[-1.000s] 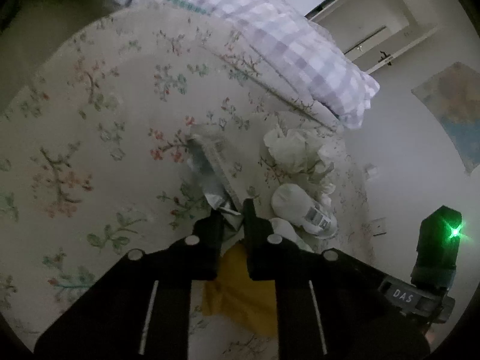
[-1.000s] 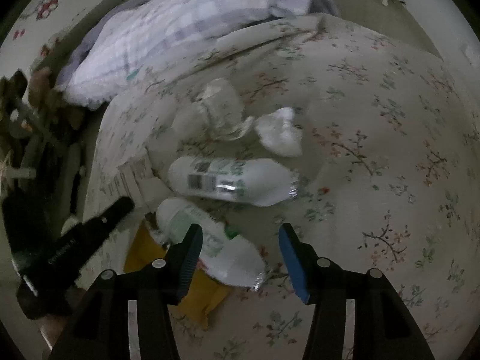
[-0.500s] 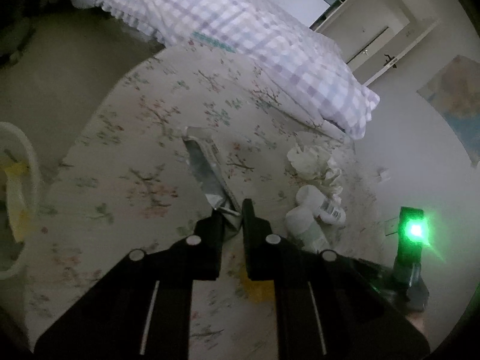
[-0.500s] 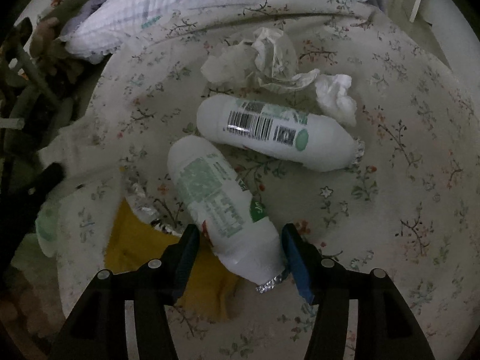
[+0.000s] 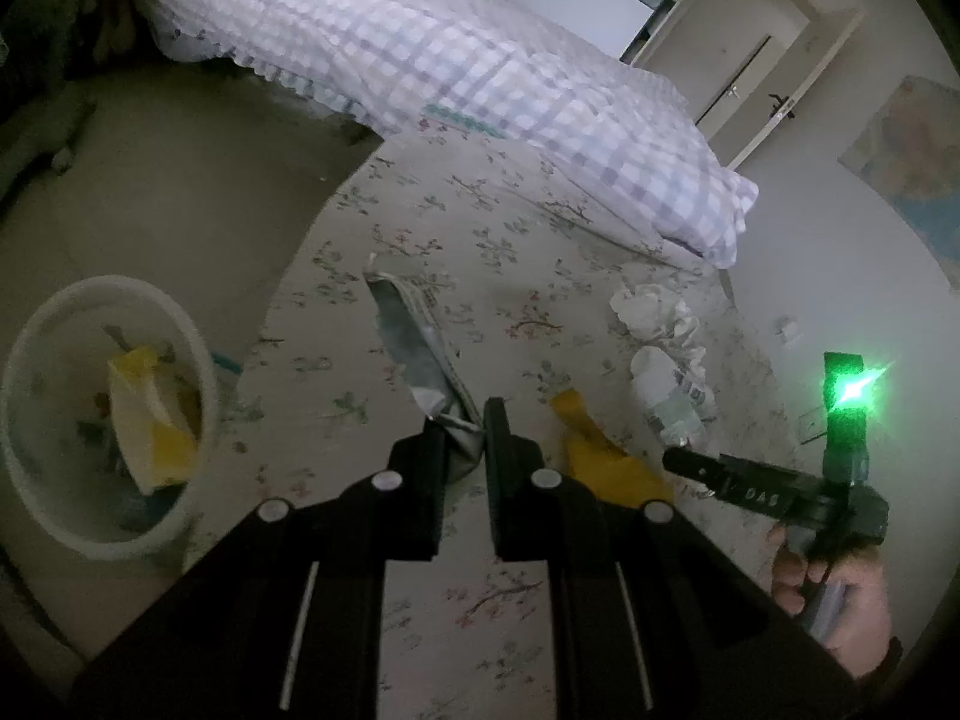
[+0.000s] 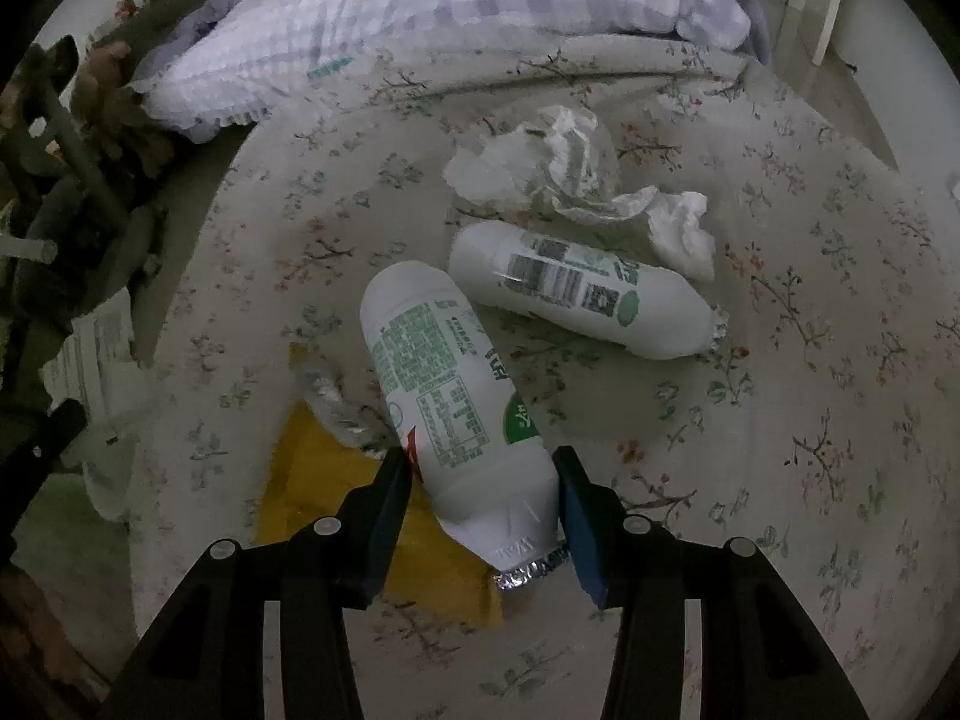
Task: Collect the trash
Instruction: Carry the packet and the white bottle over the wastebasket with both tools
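The left gripper (image 5: 463, 420) was clamped on the end of a silvery foil wrapper (image 5: 414, 342), which stuck out ahead of its fingers above the floral bedspread (image 5: 480, 240). The right gripper (image 6: 483, 483) stood with its jaws spread around the neck end of a white plastic bottle (image 6: 456, 384); the blue pads sat just beside the bottle's sides, and whether they touched it could not be told. That bottle lay on the bedspread with its foil-sealed mouth toward the camera, partly over a yellow paper (image 6: 336, 480) and a bit of crumpled foil (image 6: 336, 402). Its label carried green print and a table of small text, too fine to read. Just beyond it lay a second white bottle (image 6: 576, 294), showing a barcode, a square code and a green oval mark. Farther on, crumpled white tissues (image 6: 678, 228) and clear plastic film (image 6: 570, 162) sat bunched together beside that bottle. In the left wrist view, a round white bin (image 5: 102, 438) stood on the floor beside the bed, holding yellow and white scraps. The letters "DAS" showed on the right tool's body, below a bright green light (image 5: 852, 390). A purple-and-white checked pillow (image 5: 480, 84) lay at the far side of the bed, with a white door (image 5: 756, 66) and a pale wall behind it.
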Demonstrator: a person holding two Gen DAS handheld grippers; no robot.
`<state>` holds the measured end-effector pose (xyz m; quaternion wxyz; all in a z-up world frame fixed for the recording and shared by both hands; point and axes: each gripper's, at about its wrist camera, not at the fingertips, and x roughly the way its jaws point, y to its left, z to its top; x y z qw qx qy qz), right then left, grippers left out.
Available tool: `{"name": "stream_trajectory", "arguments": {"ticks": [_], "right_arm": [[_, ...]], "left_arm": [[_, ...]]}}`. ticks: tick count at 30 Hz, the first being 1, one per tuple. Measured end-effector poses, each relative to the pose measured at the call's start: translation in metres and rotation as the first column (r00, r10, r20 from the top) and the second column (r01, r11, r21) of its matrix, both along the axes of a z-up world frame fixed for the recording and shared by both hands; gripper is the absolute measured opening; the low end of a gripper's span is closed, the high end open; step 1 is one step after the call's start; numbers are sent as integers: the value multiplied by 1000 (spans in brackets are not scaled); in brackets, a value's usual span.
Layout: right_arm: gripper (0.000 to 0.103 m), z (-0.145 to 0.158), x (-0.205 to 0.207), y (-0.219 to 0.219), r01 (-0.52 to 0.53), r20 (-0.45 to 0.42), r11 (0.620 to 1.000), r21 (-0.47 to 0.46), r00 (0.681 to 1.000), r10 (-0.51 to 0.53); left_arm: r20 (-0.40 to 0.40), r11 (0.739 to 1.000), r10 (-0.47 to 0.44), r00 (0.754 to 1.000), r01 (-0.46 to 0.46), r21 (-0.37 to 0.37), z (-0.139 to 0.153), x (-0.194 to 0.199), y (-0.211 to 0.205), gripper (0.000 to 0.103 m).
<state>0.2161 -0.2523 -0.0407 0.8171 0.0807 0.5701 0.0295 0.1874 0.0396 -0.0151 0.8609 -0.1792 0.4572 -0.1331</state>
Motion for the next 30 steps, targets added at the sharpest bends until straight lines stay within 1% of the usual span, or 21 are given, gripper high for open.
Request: {"name": "stream_trajectory", "arguments": {"ticks": [5, 9, 18, 25, 28, 30], "right_arm": [[48, 16, -14, 9, -14, 34, 1000, 13, 999, 14], [48, 26, -17, 25, -34, 61, 999, 25, 998, 33], [48, 39, -15, 90, -126, 102, 990, 63, 988, 119], [48, 37, -9, 151, -199, 104, 976, 85, 976, 190], [48, 31, -7, 178, -229, 96, 969, 91, 971, 221], [48, 28, -6, 189, -244, 94, 965, 95, 967, 235]], "left_arm": [[15, 1000, 6, 1000, -6, 15, 6, -9, 17, 13], [24, 1000, 22, 999, -22, 23, 8, -16, 36, 13], [19, 993, 96, 995, -97, 62, 4, -30, 86, 13], [13, 982, 157, 987, -158, 100, -3, -40, 127, 13], [4, 977, 184, 983, -184, 106, -8, -44, 145, 13], [0, 974, 199, 980, -198, 106, -10, -47, 155, 13]]}}
